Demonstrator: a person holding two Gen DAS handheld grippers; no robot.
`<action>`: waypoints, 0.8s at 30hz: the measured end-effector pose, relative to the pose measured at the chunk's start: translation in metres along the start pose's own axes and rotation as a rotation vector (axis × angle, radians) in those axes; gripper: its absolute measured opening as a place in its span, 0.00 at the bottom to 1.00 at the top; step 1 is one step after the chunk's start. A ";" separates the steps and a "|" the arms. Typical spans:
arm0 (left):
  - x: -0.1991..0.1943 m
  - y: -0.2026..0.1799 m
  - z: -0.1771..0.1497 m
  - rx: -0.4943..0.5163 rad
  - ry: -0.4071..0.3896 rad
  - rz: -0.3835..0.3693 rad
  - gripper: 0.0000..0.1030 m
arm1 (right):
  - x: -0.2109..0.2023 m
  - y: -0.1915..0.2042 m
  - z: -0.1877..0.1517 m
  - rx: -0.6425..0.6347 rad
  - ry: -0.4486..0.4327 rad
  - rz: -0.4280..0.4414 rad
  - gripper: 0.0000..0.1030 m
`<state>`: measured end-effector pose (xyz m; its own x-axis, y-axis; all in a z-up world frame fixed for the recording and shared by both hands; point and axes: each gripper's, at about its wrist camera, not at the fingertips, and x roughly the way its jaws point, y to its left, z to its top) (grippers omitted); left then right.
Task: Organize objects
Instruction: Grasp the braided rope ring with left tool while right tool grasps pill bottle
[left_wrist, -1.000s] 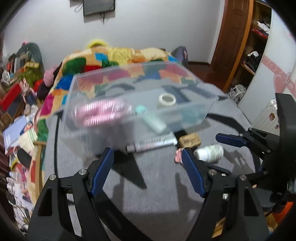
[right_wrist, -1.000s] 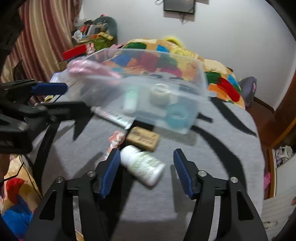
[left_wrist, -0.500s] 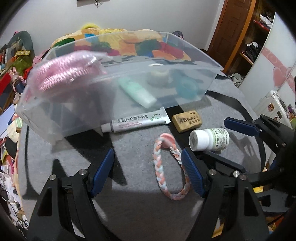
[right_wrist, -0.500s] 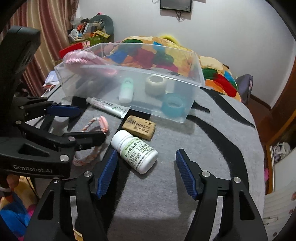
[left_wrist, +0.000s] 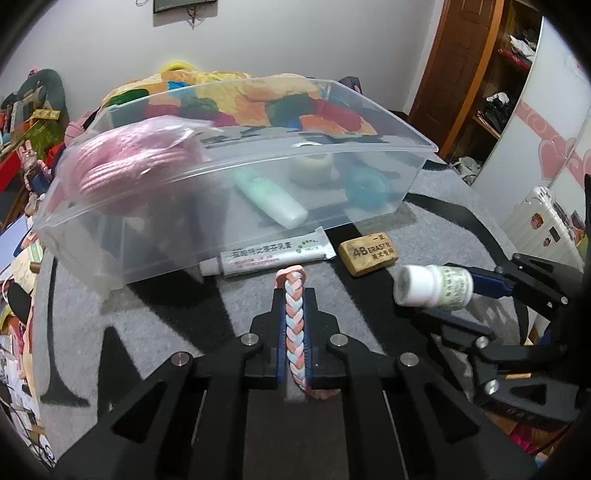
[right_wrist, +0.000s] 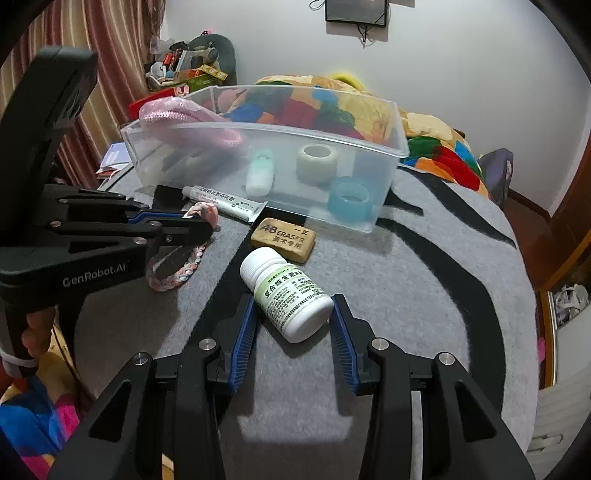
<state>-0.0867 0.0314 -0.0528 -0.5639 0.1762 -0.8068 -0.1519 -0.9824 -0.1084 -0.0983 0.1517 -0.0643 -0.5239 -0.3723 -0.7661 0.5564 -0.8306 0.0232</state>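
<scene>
My left gripper (left_wrist: 295, 325) fingers pinch the soft, floppy braided bracelet (left_wrist: 294, 317) mid-loop; right gripper (right_wrist: 293, 328) fingers straddle the light, slick pill bottle (right_wrist: 288, 293), not closed.

We saw a clear, glossy plastic bin (left_wrist: 258, 155), a matt felt counter (right_wrist: 424, 295), a braided cloth band (left_wrist: 294, 325) and a smooth white plastic bottle (right_wrist: 291, 295).

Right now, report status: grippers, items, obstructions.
Left gripper shut on braided band. Right gripper open, straddling white pill bottle, not clamped. Clear bin ahead; eraser and ointment tube lie before it.
</scene>
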 end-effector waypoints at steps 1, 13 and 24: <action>-0.002 0.001 -0.001 -0.005 -0.003 -0.003 0.06 | -0.003 -0.001 -0.001 0.006 -0.006 0.000 0.36; -0.058 0.008 0.014 -0.013 -0.149 0.014 0.06 | -0.033 -0.007 0.029 0.059 -0.121 0.014 0.36; -0.089 0.023 0.066 -0.013 -0.246 0.042 0.06 | -0.035 -0.007 0.089 0.077 -0.205 0.003 0.36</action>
<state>-0.0941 -0.0031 0.0548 -0.7505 0.1430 -0.6452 -0.1142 -0.9897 -0.0866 -0.1411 0.1336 0.0191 -0.6468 -0.4447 -0.6196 0.5115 -0.8555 0.0801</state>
